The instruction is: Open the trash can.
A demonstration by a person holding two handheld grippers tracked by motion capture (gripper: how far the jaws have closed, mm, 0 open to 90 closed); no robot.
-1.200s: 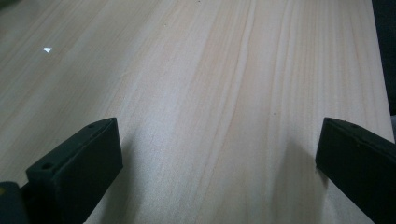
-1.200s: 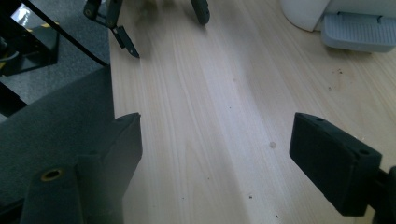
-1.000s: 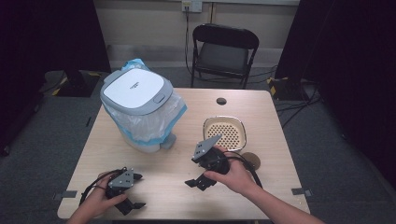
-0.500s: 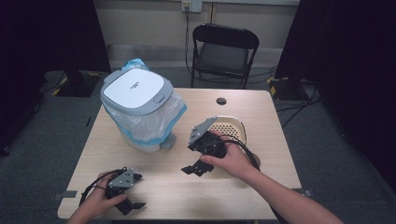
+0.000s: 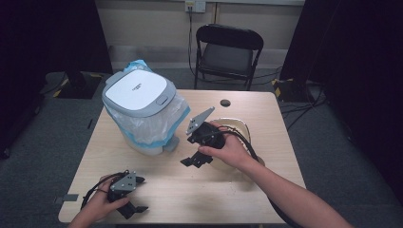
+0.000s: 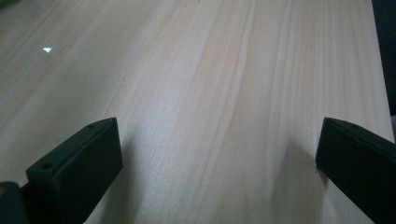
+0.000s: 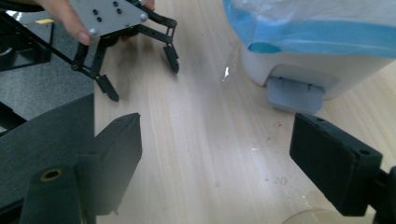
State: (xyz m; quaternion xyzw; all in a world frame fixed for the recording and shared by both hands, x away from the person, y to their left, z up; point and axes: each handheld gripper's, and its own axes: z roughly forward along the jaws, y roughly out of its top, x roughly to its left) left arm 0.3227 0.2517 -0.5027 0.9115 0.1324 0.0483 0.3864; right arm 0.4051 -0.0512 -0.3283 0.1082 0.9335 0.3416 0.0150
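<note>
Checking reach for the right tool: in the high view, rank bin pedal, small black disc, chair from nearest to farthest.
From the right tool:
1. Bin pedal, grey, just to its left at the bin's foot.
2. Small black disc, on the table's far side.
3. Chair, on the floor beyond the table's far edge.

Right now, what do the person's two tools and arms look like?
Both tools are black linkage frames with two blocky black jaws. The left tool and right tool each carry a grey three-cornered plate with small holes and trail a black cable. Forearms are bare, with no sleeves or gloves visible.
</note>
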